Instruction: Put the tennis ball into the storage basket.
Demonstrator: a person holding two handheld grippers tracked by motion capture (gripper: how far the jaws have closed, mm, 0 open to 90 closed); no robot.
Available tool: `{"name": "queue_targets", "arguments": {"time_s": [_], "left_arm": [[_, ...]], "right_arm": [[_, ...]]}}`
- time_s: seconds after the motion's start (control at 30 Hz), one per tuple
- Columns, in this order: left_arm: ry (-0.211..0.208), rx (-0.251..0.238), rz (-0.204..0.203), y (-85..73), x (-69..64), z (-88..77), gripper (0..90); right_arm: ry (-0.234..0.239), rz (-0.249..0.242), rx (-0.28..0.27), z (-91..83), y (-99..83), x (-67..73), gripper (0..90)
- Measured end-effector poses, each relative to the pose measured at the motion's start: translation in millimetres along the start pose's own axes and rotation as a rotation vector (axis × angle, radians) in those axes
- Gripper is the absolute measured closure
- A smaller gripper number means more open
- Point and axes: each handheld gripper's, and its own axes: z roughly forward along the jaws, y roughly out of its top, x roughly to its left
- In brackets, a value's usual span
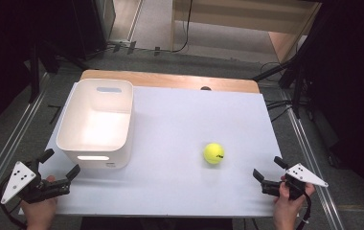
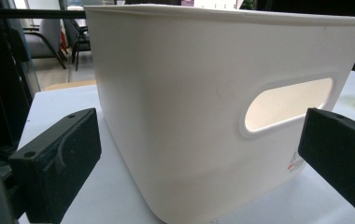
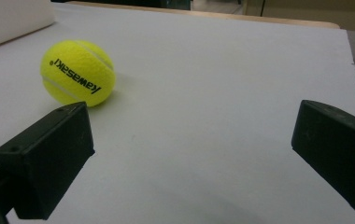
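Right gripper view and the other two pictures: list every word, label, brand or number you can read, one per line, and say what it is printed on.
"Kawasaki" in black, seen upside down, on the yellow tennis ball.
Small red and grey sticker low on the white bin, near its corner: too small and blurred to read.
Dark print on the ball in the high view: too small to read.

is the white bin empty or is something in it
Empty. The high view looks straight into the bin and shows bare white floor; the ball lies outside on the table.
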Motion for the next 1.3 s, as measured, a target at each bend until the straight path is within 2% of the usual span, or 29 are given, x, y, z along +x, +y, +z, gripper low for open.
{"name": "queue_targets", "arguments": {"time_s": [0.27, 0.5, 0.83, 0.97, 1.1, 1.2, 1.3], "left_arm": [[0.002, -0.003, -0.007, 0.1, 0.3, 0.2, 0.0], [0.01, -0.005, -0.016, 0.6, 1.5, 0.4, 0.0], [0.009, -0.003, -0.006, 0.1, 0.7, -0.7, 0.0], [0.01, -0.002, -0.006, 0.1, 0.1, 0.0, 0.0], [0.017, 0.004, 0.001, 0.3, -0.8, 1.0, 0.0], [0.016, 0.011, 0.016, 0.2, -2.0, 1.6, 0.0], [0.016, 0.008, 0.012, 0.1, -2.0, 1.5, 0.0]], "right_arm": [[-0.006, -0.015, 0.025, 2.3, 0.2, 2.5, 0.0], [-0.004, 0.008, -0.002, -4.7, 0.7, -0.3, 0.0], [0.004, -0.037, 0.012, -10.7, 10.6, 7.5, 0.0], [-0.003, -0.064, 0.037, -8.9, 16.7, 12.7, 0.0], [0.038, -0.08, 0.072, -7.0, 25.8, 16.0, 0.0], [0.044, -0.087, 0.101, -5.1, 30.5, 17.3, 0.0], [0.05, -0.083, 0.122, -2.6, 33.5, 17.2, 0.0]]}}
